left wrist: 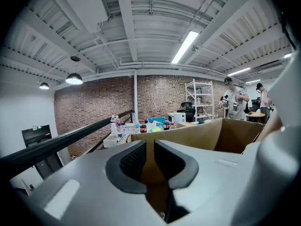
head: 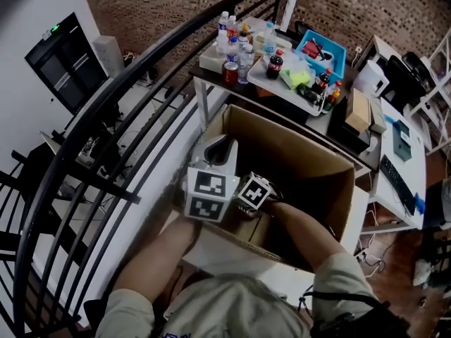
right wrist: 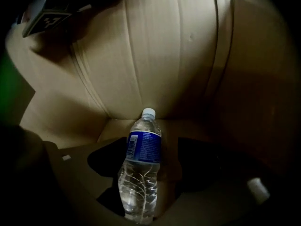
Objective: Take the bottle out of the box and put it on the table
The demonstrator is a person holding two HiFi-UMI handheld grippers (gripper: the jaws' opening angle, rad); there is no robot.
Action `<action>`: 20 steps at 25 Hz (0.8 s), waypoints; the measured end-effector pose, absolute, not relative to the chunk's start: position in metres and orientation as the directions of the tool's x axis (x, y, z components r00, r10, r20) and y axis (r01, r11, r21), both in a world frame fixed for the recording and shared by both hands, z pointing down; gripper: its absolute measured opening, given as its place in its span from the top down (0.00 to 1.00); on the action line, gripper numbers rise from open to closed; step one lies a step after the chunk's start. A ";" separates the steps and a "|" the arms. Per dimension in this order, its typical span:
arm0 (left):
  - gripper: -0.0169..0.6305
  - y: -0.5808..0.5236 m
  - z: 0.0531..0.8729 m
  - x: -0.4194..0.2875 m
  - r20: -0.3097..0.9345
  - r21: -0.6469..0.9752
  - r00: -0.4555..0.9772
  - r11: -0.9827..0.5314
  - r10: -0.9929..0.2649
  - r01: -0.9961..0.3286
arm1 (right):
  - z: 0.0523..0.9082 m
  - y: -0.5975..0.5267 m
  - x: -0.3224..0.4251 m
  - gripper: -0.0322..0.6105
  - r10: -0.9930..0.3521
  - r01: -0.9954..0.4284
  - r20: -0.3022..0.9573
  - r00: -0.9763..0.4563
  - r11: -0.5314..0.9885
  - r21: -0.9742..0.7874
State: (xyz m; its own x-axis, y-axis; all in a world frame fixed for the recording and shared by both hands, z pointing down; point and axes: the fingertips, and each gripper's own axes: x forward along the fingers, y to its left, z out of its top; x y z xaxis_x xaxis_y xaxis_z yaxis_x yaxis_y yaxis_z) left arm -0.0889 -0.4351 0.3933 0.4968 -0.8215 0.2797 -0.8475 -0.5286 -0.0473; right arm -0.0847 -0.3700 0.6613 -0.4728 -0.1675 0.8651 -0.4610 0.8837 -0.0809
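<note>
A clear water bottle (right wrist: 141, 168) with a blue label and white cap lies on the bottom of the big cardboard box (right wrist: 155, 55), cap toward the far wall. My right gripper (right wrist: 149, 149) reaches down into the box and stands open, one dark pad on each side of the bottle, neither pressing on it. In the head view only its marker cube (head: 254, 191) shows, above the box (head: 310, 153). My left gripper (left wrist: 150, 161) sits at the box's left rim (head: 215, 153), its pads closed on the edge of the cardboard wall.
Beyond the box stands a table (head: 211, 76) crowded with several bottles, a white tray and a blue bin (head: 322, 51). A black railing (head: 106, 118) runs along the left. A white desk with a keyboard (head: 398, 182) is at right. A small white object (right wrist: 256, 189) lies in the box's corner.
</note>
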 end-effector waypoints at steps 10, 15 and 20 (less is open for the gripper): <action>0.91 -0.436 0.393 -0.089 0.274 -0.045 0.494 -0.524 -0.826 -0.851 | 0.690 -0.328 -0.089 0.41 -0.006 -0.396 0.939 -0.343 0.908 -0.139; 0.91 -0.435 0.393 -0.091 0.273 -0.039 0.494 -0.522 -0.826 -0.852 | 0.702 -0.304 -0.029 0.40 0.064 -0.463 0.998 -0.002 0.884 -0.058; 0.91 -0.435 0.393 -0.090 0.271 -0.037 0.495 -0.523 -0.826 -0.852 | 0.703 -0.300 -0.025 0.47 0.077 -0.485 0.997 0.025 0.873 -0.056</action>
State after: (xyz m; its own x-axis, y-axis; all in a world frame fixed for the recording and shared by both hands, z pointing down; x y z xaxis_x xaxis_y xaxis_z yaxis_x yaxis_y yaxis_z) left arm -0.0900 -0.4352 0.3930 0.4951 -0.8256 0.2706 -0.8516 -0.5229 -0.0374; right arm -0.0251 -0.2995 0.7026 0.0251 0.0774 0.9967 -0.4854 0.8725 -0.0555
